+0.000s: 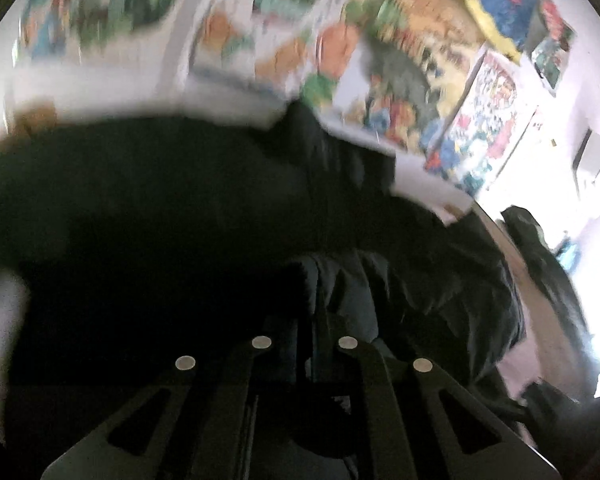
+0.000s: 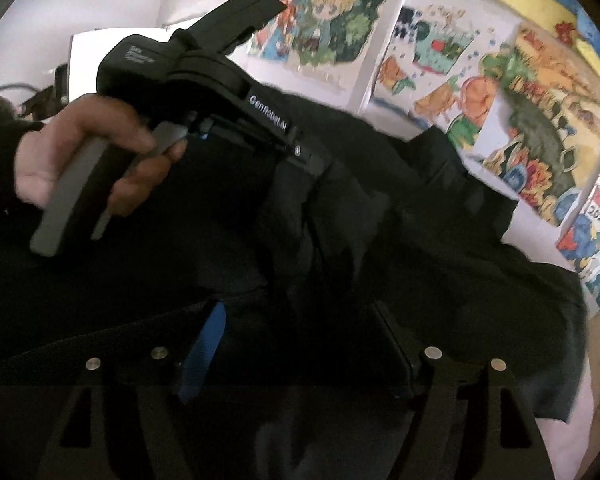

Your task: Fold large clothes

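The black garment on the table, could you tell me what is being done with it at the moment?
A person is folding a large black garment with a handheld gripper in each hand. The left gripper is closed on a bunched fold of the cloth; in the right wrist view the person's left hand squeezes its handle. The right gripper stands wide open over the fabric, holding nothing. The garment lies rumpled, not yet folded, with colourful posters on the wall behind.
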